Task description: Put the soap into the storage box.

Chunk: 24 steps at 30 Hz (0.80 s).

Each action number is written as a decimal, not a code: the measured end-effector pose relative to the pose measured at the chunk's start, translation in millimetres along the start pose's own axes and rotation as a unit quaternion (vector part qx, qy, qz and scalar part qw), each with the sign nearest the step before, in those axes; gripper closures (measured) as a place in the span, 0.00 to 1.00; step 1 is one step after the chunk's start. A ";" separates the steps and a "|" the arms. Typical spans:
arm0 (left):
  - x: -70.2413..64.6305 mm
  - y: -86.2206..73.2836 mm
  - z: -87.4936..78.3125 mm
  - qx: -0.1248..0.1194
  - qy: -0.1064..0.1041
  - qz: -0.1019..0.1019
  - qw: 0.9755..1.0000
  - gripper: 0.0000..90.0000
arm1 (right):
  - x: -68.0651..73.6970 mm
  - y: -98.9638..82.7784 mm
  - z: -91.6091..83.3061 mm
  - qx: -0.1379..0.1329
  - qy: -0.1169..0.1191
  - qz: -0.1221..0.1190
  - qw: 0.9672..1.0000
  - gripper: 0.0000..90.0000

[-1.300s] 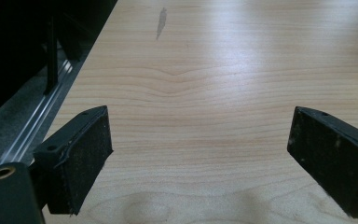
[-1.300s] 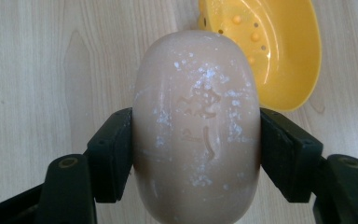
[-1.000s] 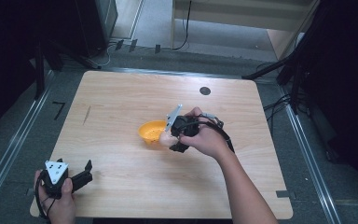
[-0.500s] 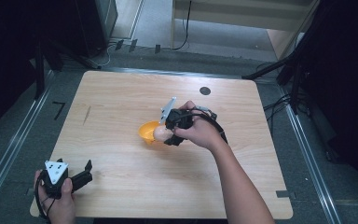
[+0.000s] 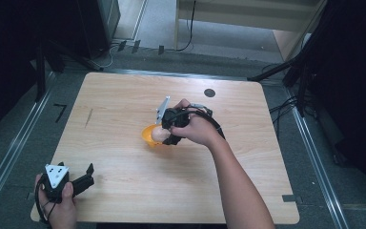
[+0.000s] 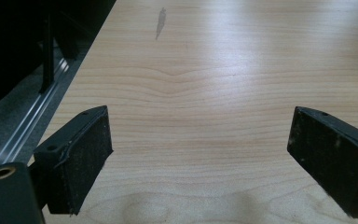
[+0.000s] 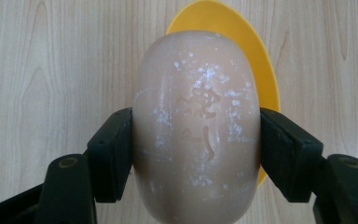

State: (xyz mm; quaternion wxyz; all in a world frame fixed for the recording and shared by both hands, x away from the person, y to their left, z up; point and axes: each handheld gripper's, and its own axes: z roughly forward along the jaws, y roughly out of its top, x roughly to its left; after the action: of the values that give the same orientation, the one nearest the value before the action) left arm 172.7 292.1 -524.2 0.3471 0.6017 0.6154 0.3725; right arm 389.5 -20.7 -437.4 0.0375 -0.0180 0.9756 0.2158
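A pale beige bar of soap point(image 7: 196, 126) with an embossed mark and white specks is clamped between the two black jaws of my right gripper point(image 7: 196, 154). Under it lies a yellow oval dish point(image 7: 242, 51) on the wooden table. From above, my right gripper point(image 5: 164, 133) holds the soap point(image 5: 159, 134) over the yellow dish point(image 5: 147, 136) at the table's middle. My left gripper point(image 5: 86, 175) rests at the near left corner, held in a hand. Its jaws stand wide apart over bare wood, and between the left gripper point(image 6: 200, 158) fingers there is nothing.
The wooden table point(image 5: 124, 200) has a round dark hole point(image 5: 209, 92) near its far edge and a small dark mark point(image 5: 88, 118) at the left. A metal rail point(image 6: 32, 121) runs along the table's left side. Cables and stands surround the table on the floor.
My right gripper with the soap has moved left, from beside the yellow dish to above it. The left gripper has stayed where it was.
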 end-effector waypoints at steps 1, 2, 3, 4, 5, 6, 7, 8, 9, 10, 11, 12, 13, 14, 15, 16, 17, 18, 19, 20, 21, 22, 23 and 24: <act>0.1 0.0 0.0 0.000 0.000 -0.001 1.000 0.08 | -2.7 1.2 1.0 0.001 0.000 -0.001 1.000 0.37; 0.1 0.0 0.0 0.000 0.000 -0.001 1.000 0.08 | -2.7 1.2 1.0 0.001 0.000 -0.001 1.000 0.37; 0.3 0.1 -0.1 0.000 0.000 -0.002 1.000 0.08 | -3.2 1.6 1.3 0.002 -0.001 0.001 1.000 0.37; 0.3 0.0 0.1 -0.001 -0.001 -0.003 1.000 0.08 | -6.0 2.6 2.3 0.004 -0.008 0.000 1.000 0.37; 0.5 0.1 0.0 0.000 -0.002 -0.002 1.000 0.08 | -6.0 2.6 2.3 0.004 -0.008 0.000 1.000 0.37; 0.5 0.1 -0.1 0.000 -0.002 -0.002 1.000 0.08 | -6.7 3.0 2.8 0.005 -0.007 0.003 1.000 0.37; 0.5 0.1 0.0 0.000 -0.002 -0.002 1.000 0.08 | -8.3 3.4 3.4 0.006 -0.005 0.000 1.000 0.37; 0.6 0.1 0.0 0.000 -0.003 -0.003 1.000 0.08 | -10.2 4.3 5.0 0.009 -0.002 0.000 1.000 0.37; 0.8 0.1 0.0 0.000 -0.004 -0.003 1.000 0.08 | -10.2 4.3 5.0 0.009 -0.002 0.000 1.000 0.37; 1.0 0.1 -0.2 0.001 -0.003 -0.002 1.000 0.08 | -11.4 5.3 6.9 0.010 0.002 -0.001 1.000 0.37; 1.0 0.1 -0.1 0.001 -0.003 -0.003 1.000 0.08 | -11.4 5.3 6.9 0.010 0.002 -0.001 1.000 0.37; 1.1 0.1 -0.2 0.001 -0.003 -0.003 1.000 0.08 | -11.8 5.8 7.7 0.010 0.003 -0.002 1.000 0.37; 1.1 0.1 -0.1 0.001 -0.003 -0.004 1.000 0.08 | -12.4 6.8 8.9 0.011 0.005 -0.005 1.000 0.37; 1.1 0.1 -0.1 0.001 -0.004 -0.004 1.000 0.08 | -12.9 7.5 9.8 0.012 0.006 -0.006 1.000 0.37; 1.1 0.1 -0.1 0.001 -0.004 -0.004 1.000 0.08 | -13.1 8.1 10.7 0.012 0.008 -0.005 1.000 0.37; 1.1 0.1 -0.1 0.001 -0.004 -0.004 1.000 0.08 | -13.1 9.0 10.9 0.017 0.010 -0.002 1.000 0.37; 1.2 0.1 -0.2 0.000 -0.004 -0.005 1.000 0.08 | -14.5 9.9 12.0 0.015 0.010 -0.008 1.000 0.37; 1.3 0.1 -0.2 0.000 -0.004 -0.005 1.000 0.08 | -14.7 10.4 12.0 0.016 0.009 -0.006 1.000 0.37; 1.3 0.0 -0.2 -0.001 -0.004 -0.006 1.000 0.08 | -15.8 11.0 12.3 0.015 0.008 -0.008 1.000 0.37; 1.3 -0.1 -0.2 -0.002 -0.004 -0.007 1.000 0.08 | -16.1 11.5 12.1 0.013 0.009 -0.006 1.000 0.37; 1.4 -0.2 -0.3 -0.003 -0.003 -0.008 1.000 0.08 | -17.8 12.4 10.1 -0.005 0.007 -0.007 1.000 0.41; 1.4 -0.2 -0.3 -0.003 -0.003 -0.008 1.000 0.08 | -17.8 12.4 10.1 -0.005 0.007 -0.007 1.000 0.41; 1.5 -0.1 -0.4 -0.003 -0.003 -0.007 1.000 0.08 | -18.7 13.1 7.8 -0.016 0.009 -0.003 1.000 0.41; 1.6 -0.1 -0.4 -0.002 -0.003 -0.007 1.000 0.08 | -20.4 14.4 4.0 -0.026 0.006 0.003 1.000 0.43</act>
State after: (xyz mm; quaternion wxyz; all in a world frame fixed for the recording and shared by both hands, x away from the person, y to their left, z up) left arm 172.2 293.6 -524.0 0.3526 0.5978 0.6175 0.3702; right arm 409.3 -5.6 -433.3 0.0302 -0.0175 0.9698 0.2415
